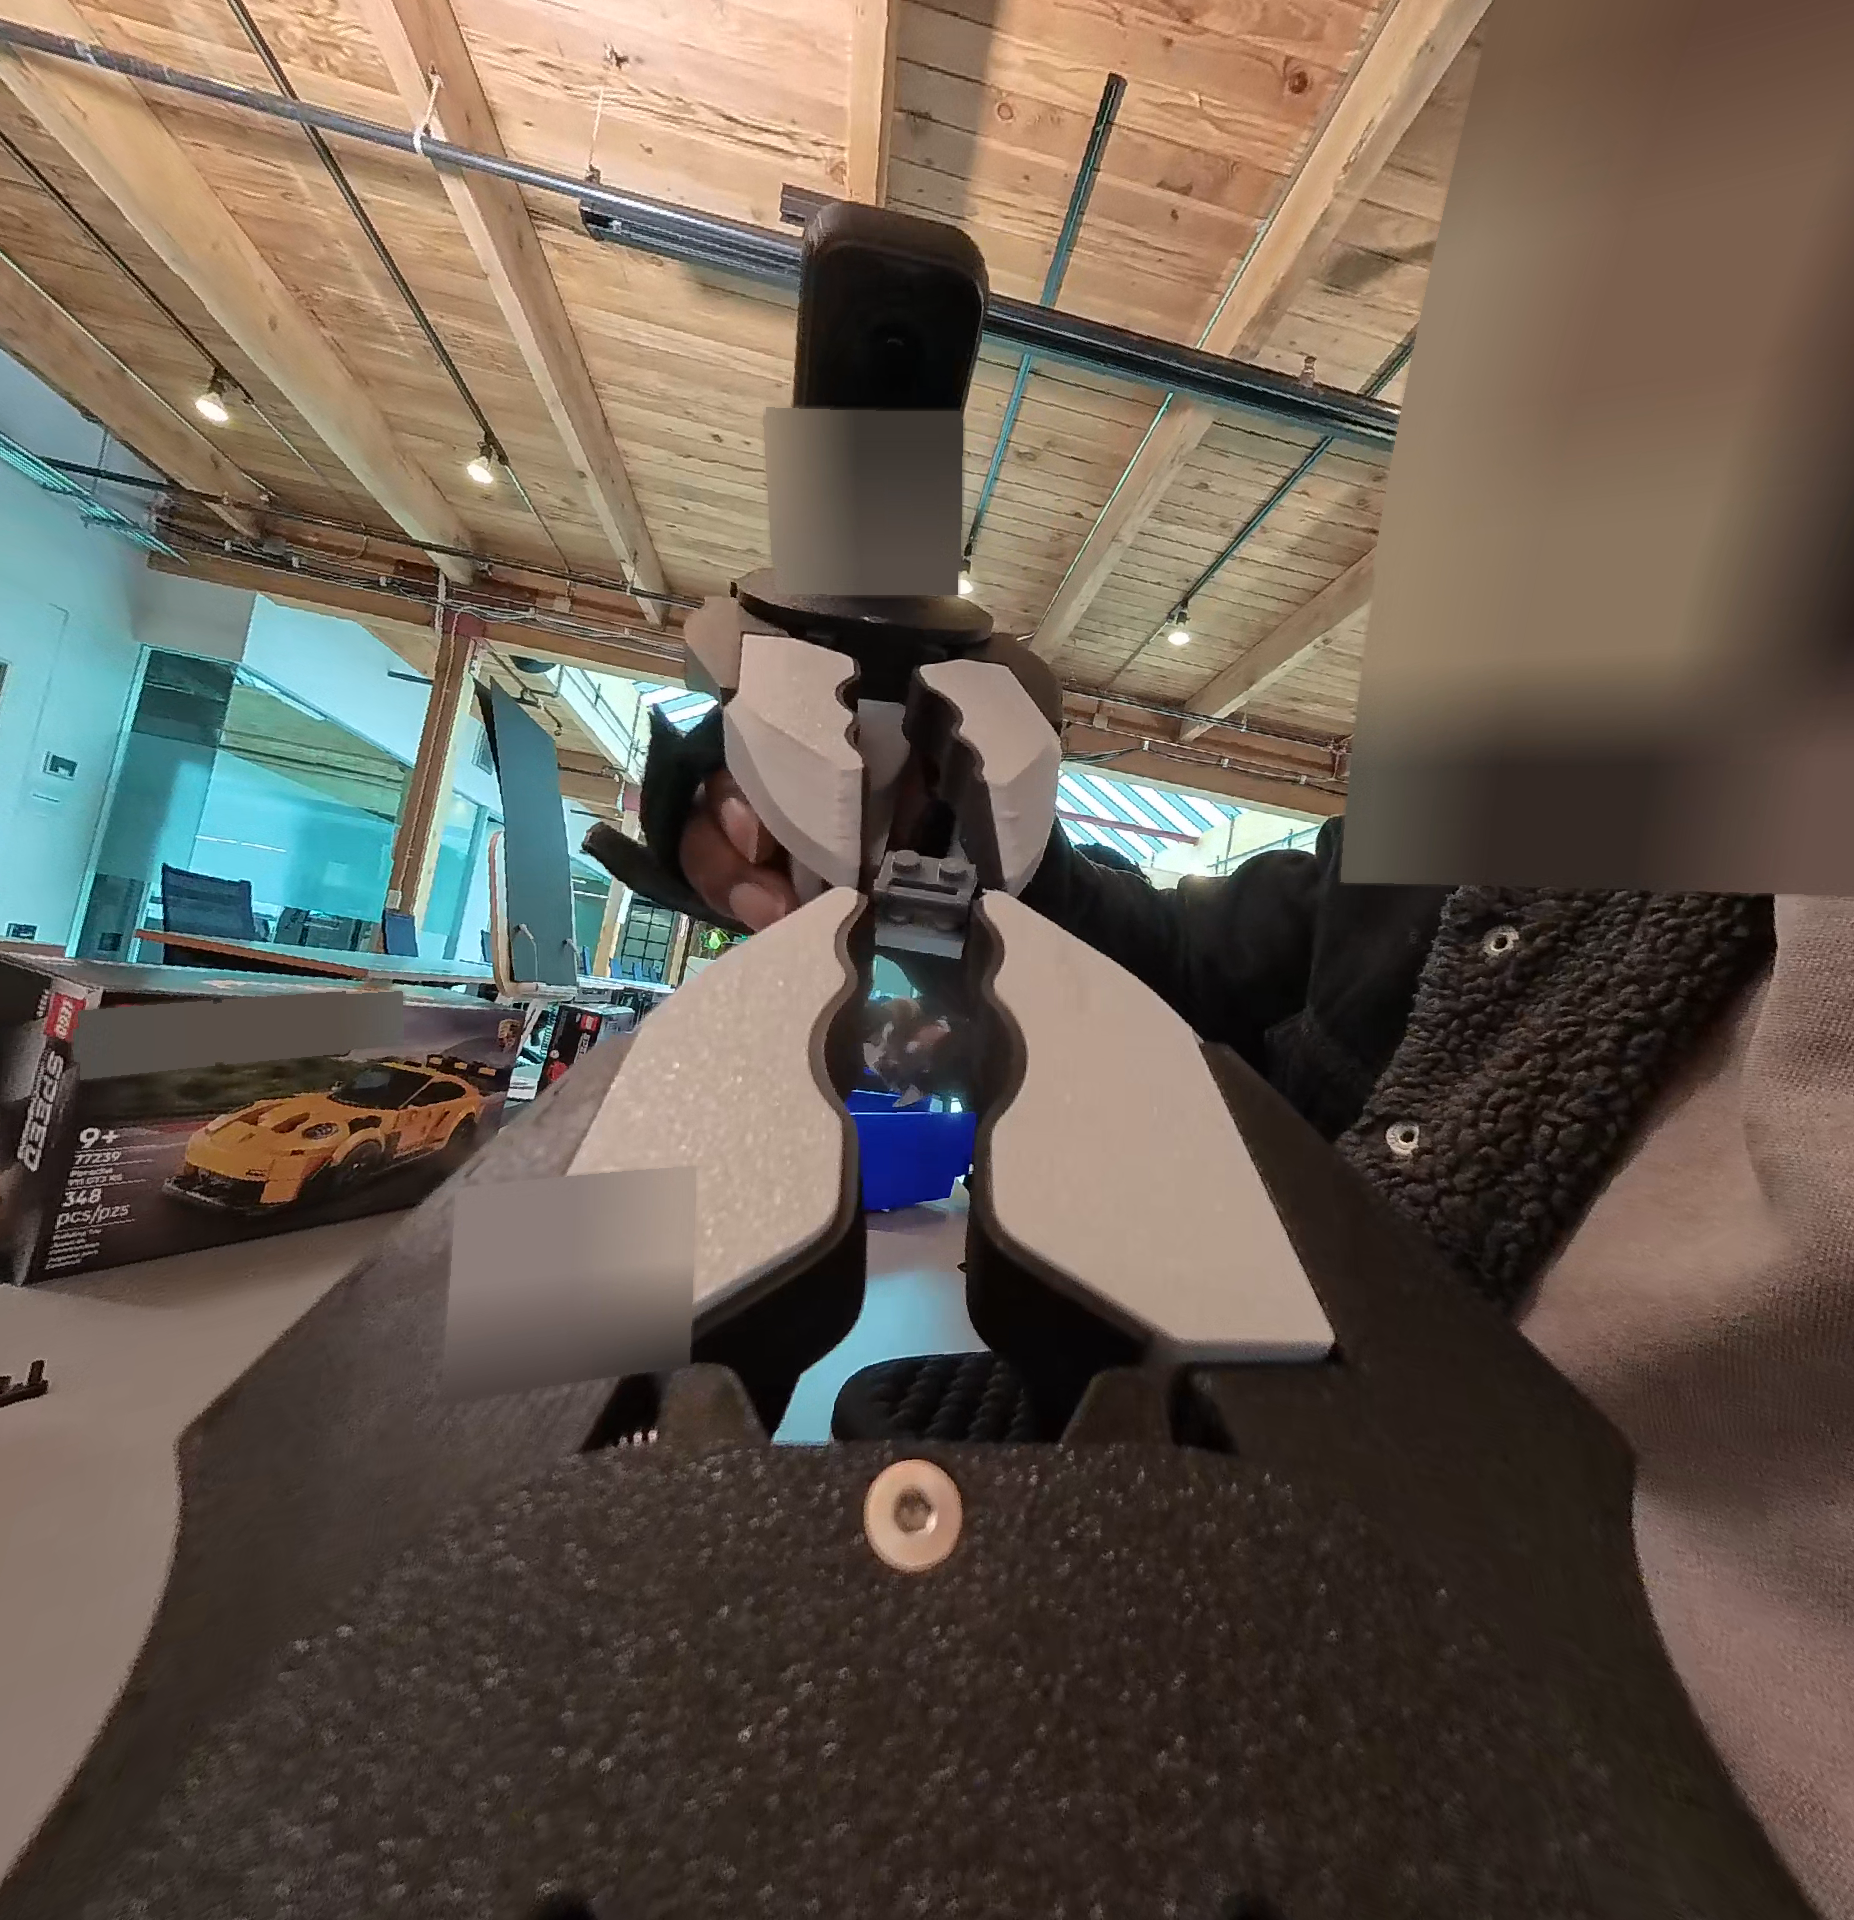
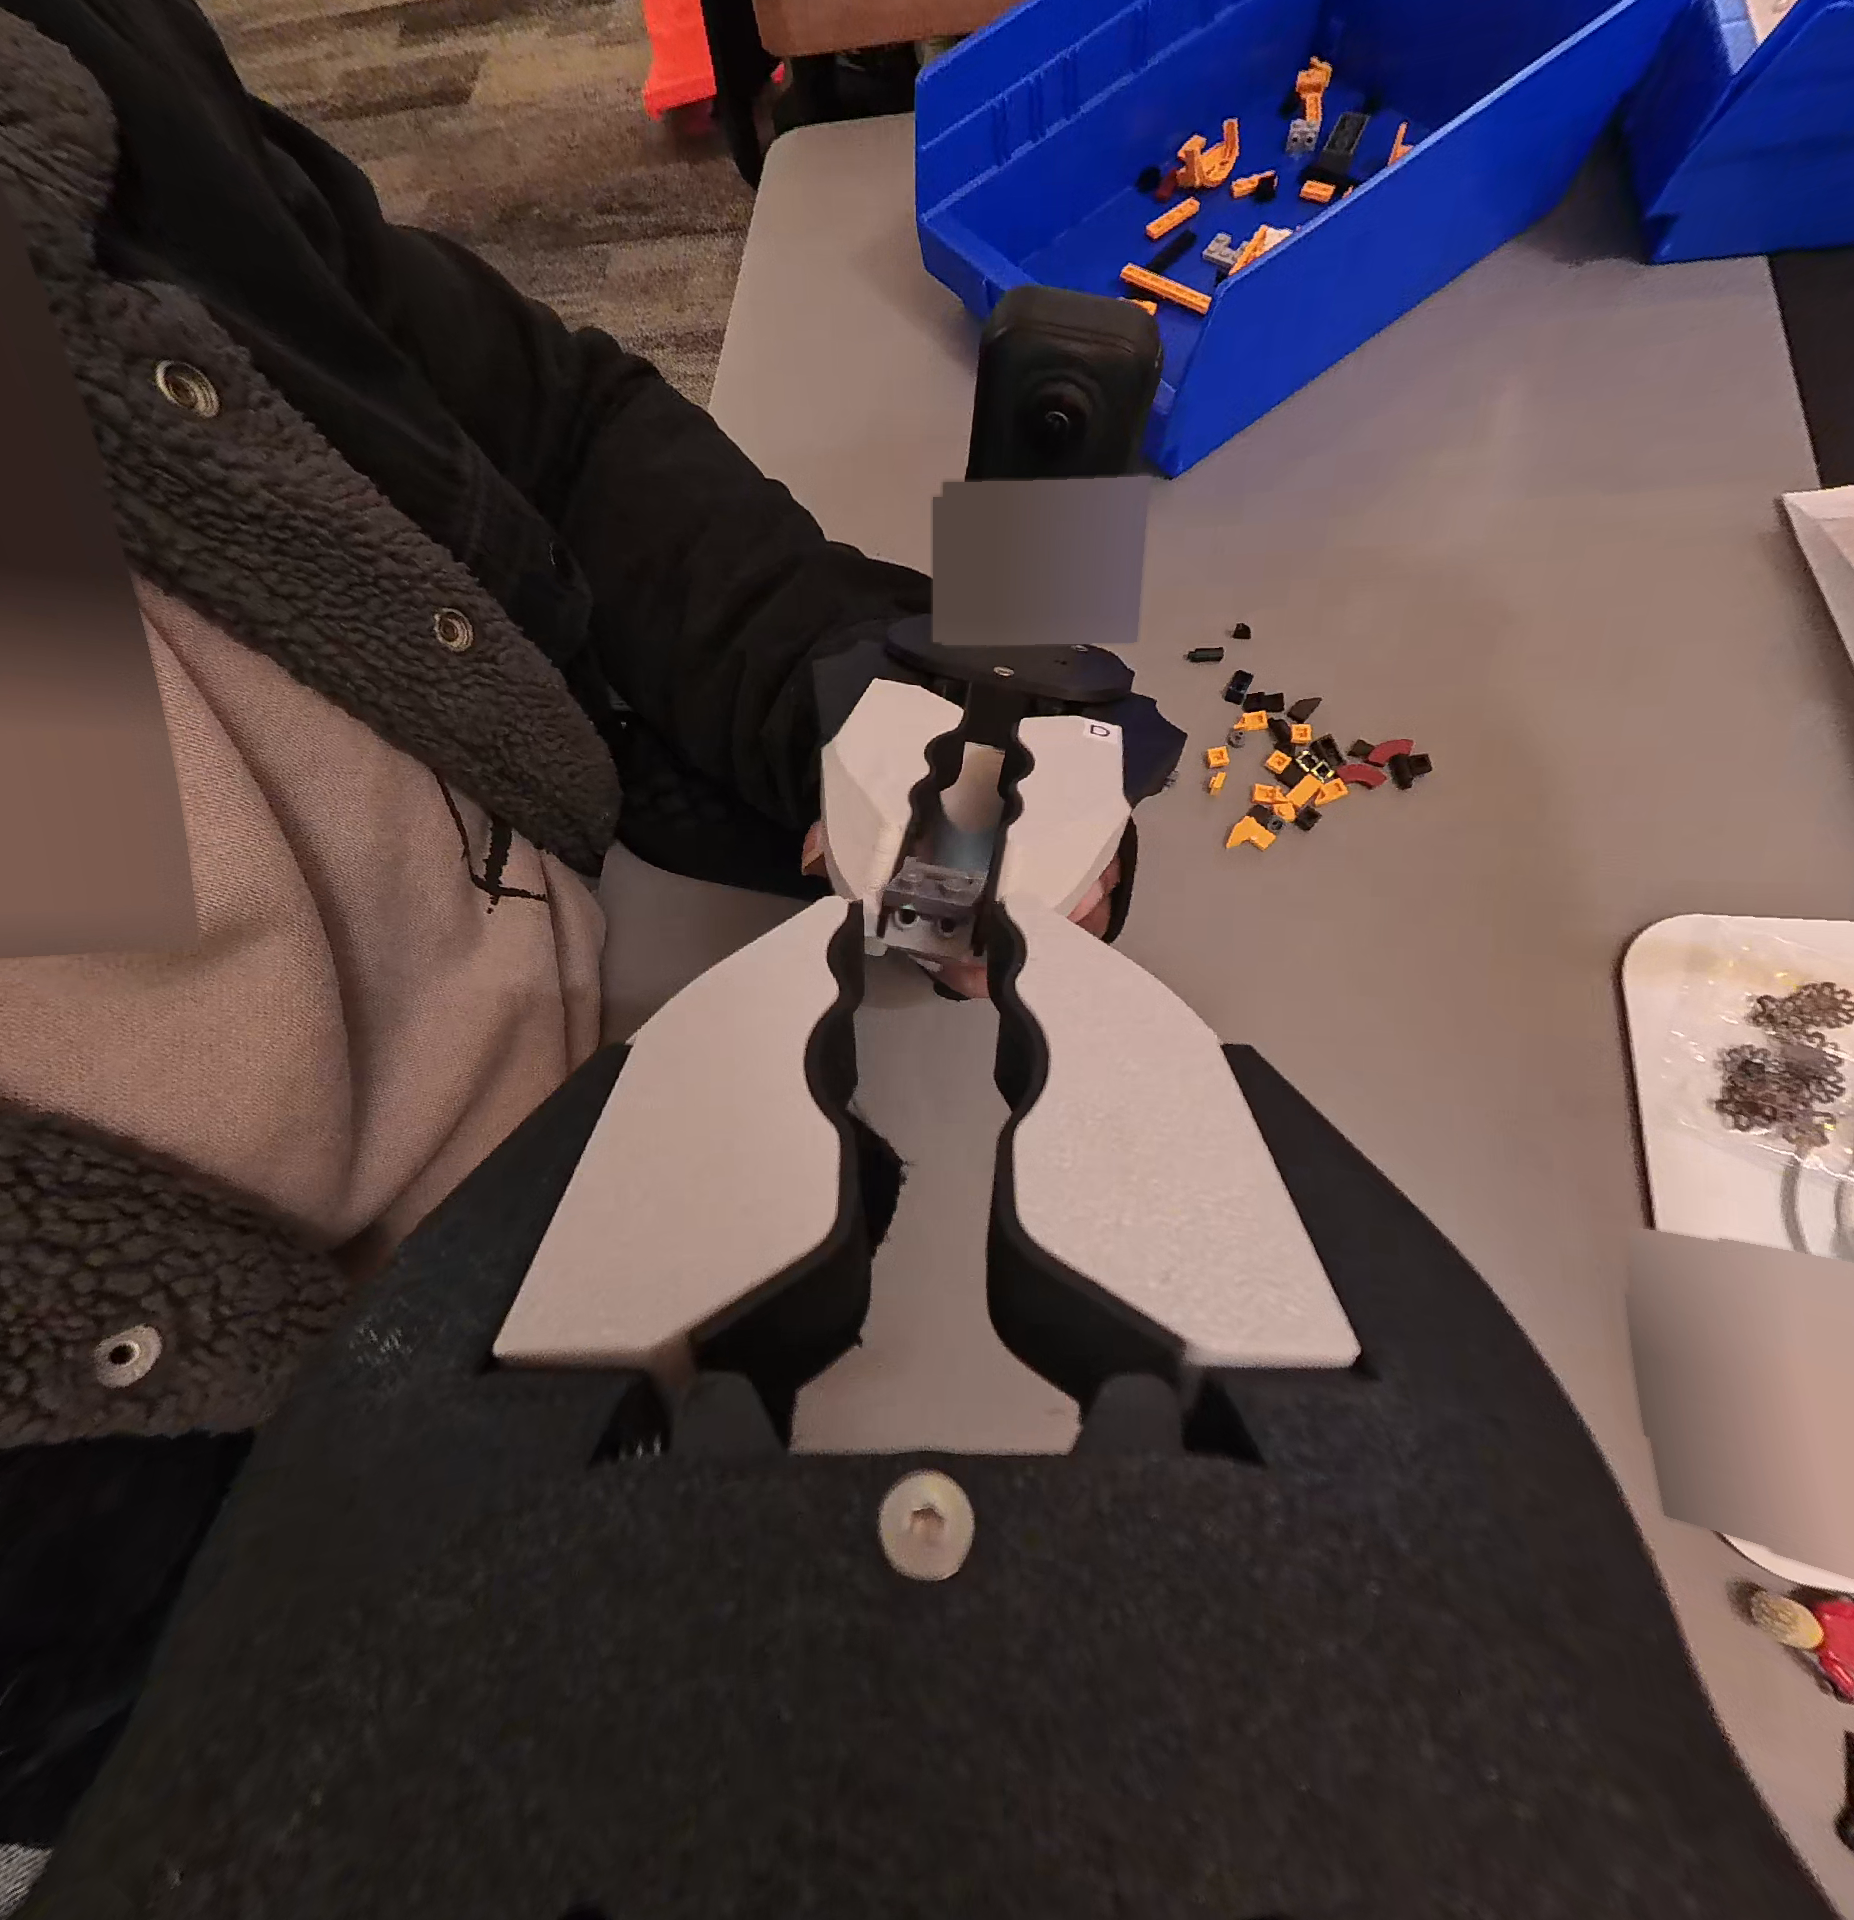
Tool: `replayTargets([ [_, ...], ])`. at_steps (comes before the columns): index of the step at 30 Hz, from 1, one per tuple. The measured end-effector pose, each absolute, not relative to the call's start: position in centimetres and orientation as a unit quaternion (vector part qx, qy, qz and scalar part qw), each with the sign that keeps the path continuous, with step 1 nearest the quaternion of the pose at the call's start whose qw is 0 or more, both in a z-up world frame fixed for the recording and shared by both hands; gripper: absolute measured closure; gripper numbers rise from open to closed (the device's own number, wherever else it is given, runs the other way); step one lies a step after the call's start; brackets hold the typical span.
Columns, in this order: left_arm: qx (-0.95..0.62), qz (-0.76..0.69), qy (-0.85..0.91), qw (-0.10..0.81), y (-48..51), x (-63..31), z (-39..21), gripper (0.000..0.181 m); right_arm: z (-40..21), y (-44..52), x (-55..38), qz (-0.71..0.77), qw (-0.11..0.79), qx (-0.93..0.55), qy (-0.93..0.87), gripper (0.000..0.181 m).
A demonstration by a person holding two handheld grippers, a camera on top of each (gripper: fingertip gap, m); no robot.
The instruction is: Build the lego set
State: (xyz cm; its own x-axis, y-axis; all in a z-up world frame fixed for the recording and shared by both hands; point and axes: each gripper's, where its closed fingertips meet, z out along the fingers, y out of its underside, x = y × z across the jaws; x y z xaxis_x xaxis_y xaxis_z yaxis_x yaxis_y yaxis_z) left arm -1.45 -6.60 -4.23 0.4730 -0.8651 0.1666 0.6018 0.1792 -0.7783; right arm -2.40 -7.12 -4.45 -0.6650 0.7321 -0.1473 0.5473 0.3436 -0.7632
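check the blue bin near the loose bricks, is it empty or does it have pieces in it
Not empty. The blue bin on the table holds a scatter of small orange, black and grey pieces across its floor, far from full.

Print on box and sticker
Lettering and numbers cover the black toy box (image 1: 227,1122), lower left; a marked white sticker (image 2: 1099,731) sits mid-frame.

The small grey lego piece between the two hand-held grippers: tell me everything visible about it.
The grey lego piece is a small assembly of plastic bricks, studs on top and round holes in one side. It is held in the air above the grey table, between the tips of the left hand-held gripper and the right hand-held gripper, which meet nose to nose on it. Which one truly clamps it is unclear.
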Motion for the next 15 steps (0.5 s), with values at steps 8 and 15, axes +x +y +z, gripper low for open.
replayTargets([
  [8, -0.432, -0.454, 0.167, 0.761, -6.2, -1.6, -4.4, 0.165, -4.4, -6.0, -2.5, 0.438, 0.115, -0.433, -0.779, 0.154],
  [15, -0.457, -0.407, 0.187, 0.768, -5.7, -1.3, -5.1, 0.165, -5.9, -4.5, -1.4, 0.607, 0.038, -0.55, -0.573, 0.147],
])
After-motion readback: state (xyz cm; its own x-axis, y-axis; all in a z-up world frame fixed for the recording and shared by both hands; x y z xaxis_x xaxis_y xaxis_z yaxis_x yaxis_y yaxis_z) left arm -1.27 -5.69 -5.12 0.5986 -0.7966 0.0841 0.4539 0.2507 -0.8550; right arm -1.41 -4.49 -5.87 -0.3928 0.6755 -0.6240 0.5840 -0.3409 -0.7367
